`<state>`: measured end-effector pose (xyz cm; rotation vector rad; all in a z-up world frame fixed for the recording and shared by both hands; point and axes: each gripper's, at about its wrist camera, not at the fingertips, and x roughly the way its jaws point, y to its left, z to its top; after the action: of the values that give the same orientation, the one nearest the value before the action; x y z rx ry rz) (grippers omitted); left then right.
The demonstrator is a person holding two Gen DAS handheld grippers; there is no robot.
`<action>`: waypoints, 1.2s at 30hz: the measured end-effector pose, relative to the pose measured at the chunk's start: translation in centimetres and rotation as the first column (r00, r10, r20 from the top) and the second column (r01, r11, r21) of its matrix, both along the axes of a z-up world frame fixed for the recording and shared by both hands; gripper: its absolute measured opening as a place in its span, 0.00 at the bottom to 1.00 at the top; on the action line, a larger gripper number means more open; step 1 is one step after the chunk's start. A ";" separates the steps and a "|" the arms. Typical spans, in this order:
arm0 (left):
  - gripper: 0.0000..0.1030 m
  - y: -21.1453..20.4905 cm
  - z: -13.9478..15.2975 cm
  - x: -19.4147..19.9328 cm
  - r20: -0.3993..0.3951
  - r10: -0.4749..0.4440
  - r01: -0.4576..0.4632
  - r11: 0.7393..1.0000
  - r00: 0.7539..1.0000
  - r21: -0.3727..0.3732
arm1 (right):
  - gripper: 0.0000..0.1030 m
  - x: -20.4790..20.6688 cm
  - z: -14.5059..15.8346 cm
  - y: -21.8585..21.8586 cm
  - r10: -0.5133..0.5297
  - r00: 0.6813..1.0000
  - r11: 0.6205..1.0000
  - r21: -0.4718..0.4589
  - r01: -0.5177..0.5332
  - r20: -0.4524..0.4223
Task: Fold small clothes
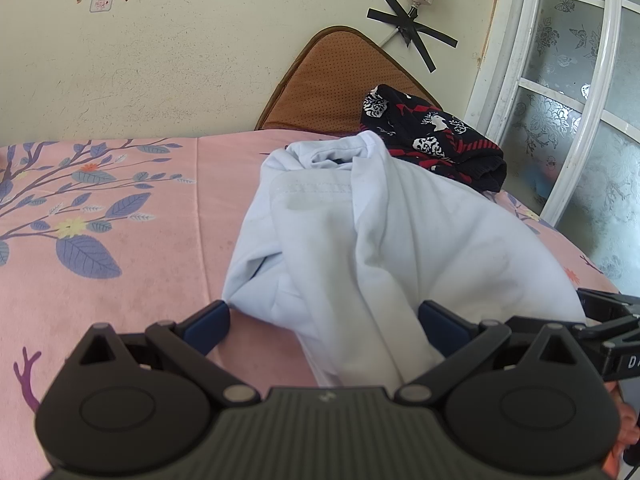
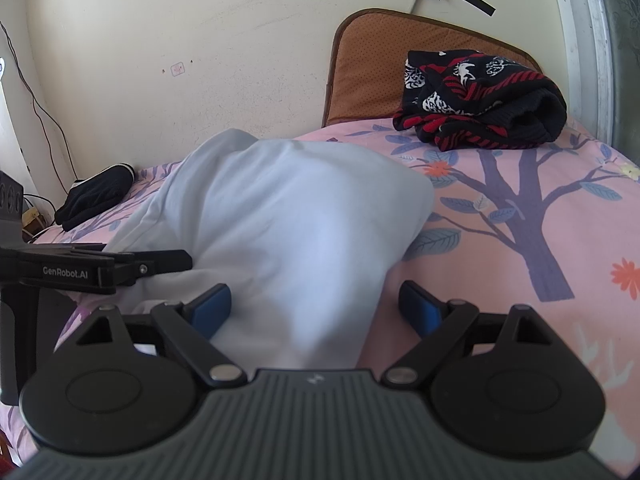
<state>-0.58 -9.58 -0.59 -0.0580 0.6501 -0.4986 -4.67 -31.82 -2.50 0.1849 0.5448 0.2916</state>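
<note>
A pale blue garment [image 1: 360, 248] lies bunched on the pink floral bedsheet [image 1: 120, 272], with a stitched hem showing near its top. My left gripper [image 1: 324, 324] is open, its blue pads [image 1: 208, 324] spread wide on either side of the garment's near edge. My right gripper [image 2: 316, 308] is open too, and the same garment [image 2: 288, 216] mounds up between its pads [image 2: 420, 308]. The left gripper [image 2: 176, 260] reaches in from the left of the right wrist view and lies against the cloth. The right gripper [image 1: 588, 304] shows at the right edge of the left wrist view.
A folded black, red and white patterned knit [image 2: 480, 100] sits at the far end of the bed against a brown cushion [image 2: 368, 64]. A black glove [image 2: 96, 196] lies at the bed's left edge near the wall. A white window frame [image 1: 560, 100] stands to the right.
</note>
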 end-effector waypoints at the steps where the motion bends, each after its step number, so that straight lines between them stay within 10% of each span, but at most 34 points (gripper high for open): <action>1: 1.00 0.0 0.0 0.0 0.000 0.000 0.000 1.000 1.000 0.000 | 0.90 0.0 0.0 0.0 0.000 1.000 1.000 0.000 0.000 0.000; 36: 1.00 0.0 0.0 0.0 0.000 0.000 0.000 1.000 1.000 0.000 | 0.92 0.0 0.0 0.0 0.003 1.000 1.000 -0.005 -0.003 -0.002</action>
<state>-0.56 -9.59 -0.61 -0.0582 0.6502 -0.4984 -4.70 -31.78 -2.50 0.1797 0.5480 0.2932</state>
